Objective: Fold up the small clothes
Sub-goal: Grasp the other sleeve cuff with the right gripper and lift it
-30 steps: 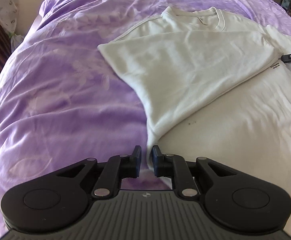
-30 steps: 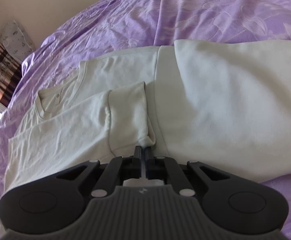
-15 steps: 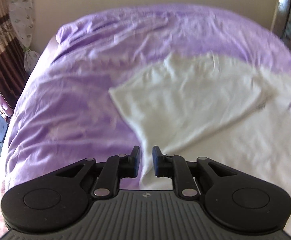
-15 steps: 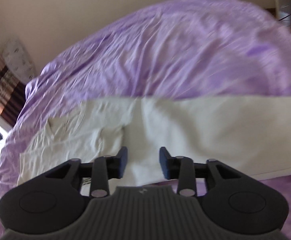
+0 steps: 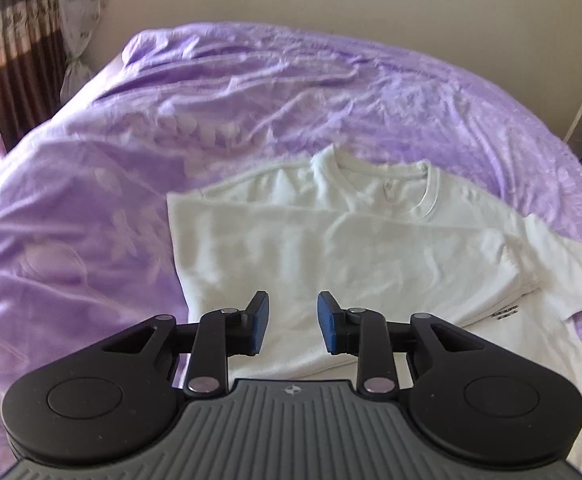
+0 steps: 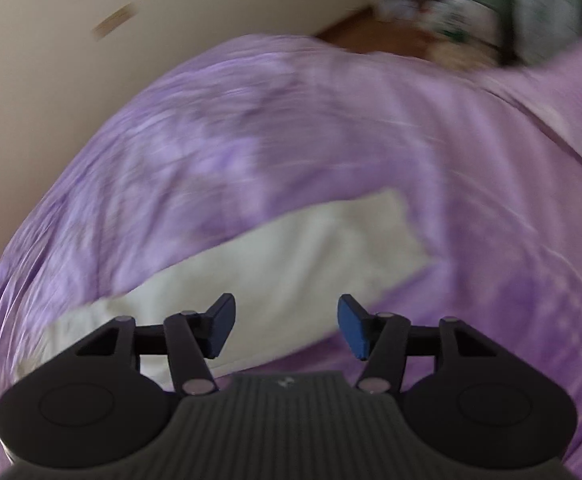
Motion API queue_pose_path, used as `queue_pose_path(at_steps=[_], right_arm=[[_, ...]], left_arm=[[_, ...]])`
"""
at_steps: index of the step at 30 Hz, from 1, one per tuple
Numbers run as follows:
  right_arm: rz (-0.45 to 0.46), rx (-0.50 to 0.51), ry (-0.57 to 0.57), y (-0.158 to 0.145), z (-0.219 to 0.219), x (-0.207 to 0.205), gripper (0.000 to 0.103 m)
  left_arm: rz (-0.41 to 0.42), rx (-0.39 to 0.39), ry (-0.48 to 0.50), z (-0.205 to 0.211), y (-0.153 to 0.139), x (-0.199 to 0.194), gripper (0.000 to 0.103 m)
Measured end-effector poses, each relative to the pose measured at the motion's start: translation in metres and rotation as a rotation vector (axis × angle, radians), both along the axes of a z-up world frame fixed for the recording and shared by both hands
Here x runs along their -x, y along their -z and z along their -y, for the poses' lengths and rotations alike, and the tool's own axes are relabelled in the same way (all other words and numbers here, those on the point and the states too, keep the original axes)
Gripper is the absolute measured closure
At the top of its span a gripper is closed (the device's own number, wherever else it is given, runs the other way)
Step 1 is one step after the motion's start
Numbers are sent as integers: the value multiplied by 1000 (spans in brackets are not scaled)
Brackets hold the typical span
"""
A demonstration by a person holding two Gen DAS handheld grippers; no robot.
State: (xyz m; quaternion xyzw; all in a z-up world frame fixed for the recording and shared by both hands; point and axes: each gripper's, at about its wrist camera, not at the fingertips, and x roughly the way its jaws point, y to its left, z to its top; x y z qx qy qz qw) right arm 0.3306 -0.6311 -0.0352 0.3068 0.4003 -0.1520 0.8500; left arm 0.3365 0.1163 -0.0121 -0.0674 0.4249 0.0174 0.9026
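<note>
Lifted and swung well off the white T-shirt (image 5: 355,248) since a second ago, both tools: right gripper (image 6: 287,326), then pinched shut on the sleeve, now gaping with nothing between the jaws and just been opening; left gripper (image 5: 293,322) likewise just been parting, jaws apart and empty above the shirt's near edge. Lying part-folded on the purple bedspread (image 5: 131,184), sleeves turned in, collar (image 5: 391,184) toward the wall. Best done next, by judgement: pinching both hem corners squarely, lifting evenly, carrying toward the collar without dragging the tucked sleeves loose.
</note>
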Motion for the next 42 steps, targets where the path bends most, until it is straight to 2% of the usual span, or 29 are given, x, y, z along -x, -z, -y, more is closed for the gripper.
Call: queue_pose_path(at_steps=[6, 9, 11, 12, 15, 16, 20, 24, 29, 33, 38, 42], right_arm=[[-26, -124, 184, 61, 60, 10, 54], [0, -191, 244, 82, 73, 4, 56], [15, -205, 264, 91, 78, -4, 62], [15, -204, 272, 95, 80, -8, 69], [-4, -161, 289, 98, 84, -18, 99], [4, -145, 284, 95, 83, -19, 101], [56, -10, 202, 52, 63, -29, 101], [181, 58, 85, -24, 20, -46, 101], [372, 138, -131, -133, -81, -71, 101], [475, 130, -288, -194, -174, -87, 101], [527, 73, -448, -223, -291, -105, 101], [524, 2, -562, -214, -380, -117, 101]], left_arm=[[-68, -21, -39, 0, 23, -10, 68], [-87, -26, -52, 1, 28, -15, 69], [-93, -40, -56, 2, 28, -18, 68], [-93, -44, -57, 3, 28, -19, 68], [-90, -45, -58, 2, 26, -20, 69], [-87, -46, -57, 2, 25, -21, 69], [-57, -48, -60, 0, 16, -17, 69], [-3, -33, -80, -2, 3, -8, 69], [48, -24, -60, -8, -16, 8, 69], [67, -18, -64, -16, -31, 17, 69], [75, 67, -30, -31, -42, 27, 69], [72, 108, -34, -45, -42, 33, 69]])
